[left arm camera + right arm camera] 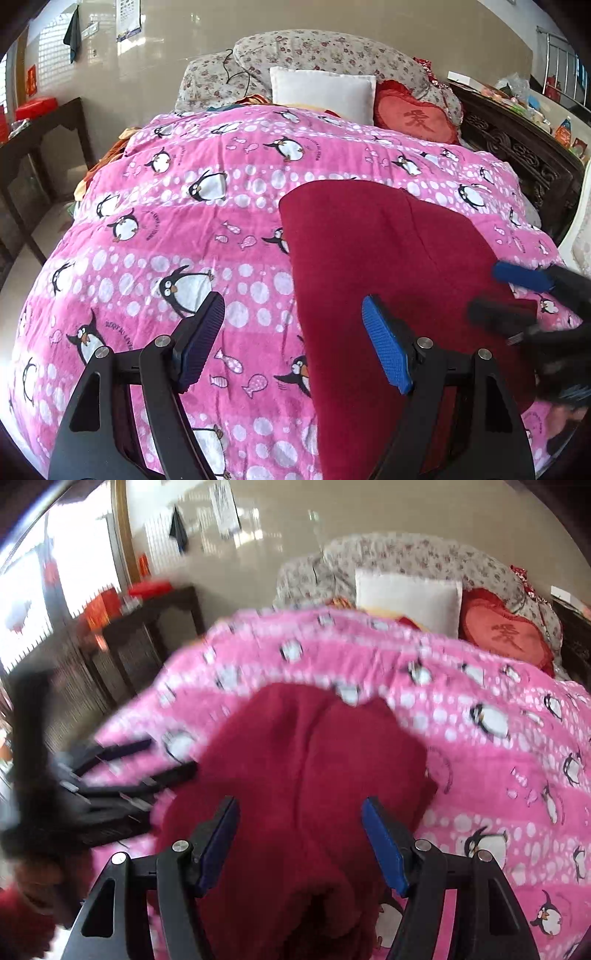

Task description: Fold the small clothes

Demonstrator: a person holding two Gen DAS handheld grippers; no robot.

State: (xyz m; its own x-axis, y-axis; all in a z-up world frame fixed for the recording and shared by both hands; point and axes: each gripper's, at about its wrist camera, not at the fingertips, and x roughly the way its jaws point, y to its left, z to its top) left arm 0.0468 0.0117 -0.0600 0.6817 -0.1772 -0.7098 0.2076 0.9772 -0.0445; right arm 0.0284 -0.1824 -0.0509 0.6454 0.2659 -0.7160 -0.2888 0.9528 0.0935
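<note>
- Nearest to us, the left tool (293, 334) has its pads spread wide over the pink penguin quilt (184, 229), with nothing between them; its right pad hangs above the near left edge of the dark red garment (388, 251).
- The right tool (299, 834) is also spread apart and pinches nothing; the same garment (306, 760) lies directly beneath and between its pads, though we cannot tell whether they touch the cloth.
- That garment lies flat on the quilt, toward the near right part of the bed, with a seam running from near to far down its middle.
- In the left wrist view the right tool (517, 295) shows blurred at the garment's right edge; in the right wrist view the left tool (155, 757) shows blurred at its left edge.
- Far beyond the quilt we see a white pillow (321, 92), a red heart cushion (417, 118) to its right, and floral bedding (325, 51) behind both.
- A dark side surface (40, 129) stands left of the bed, carrying red things.
</note>
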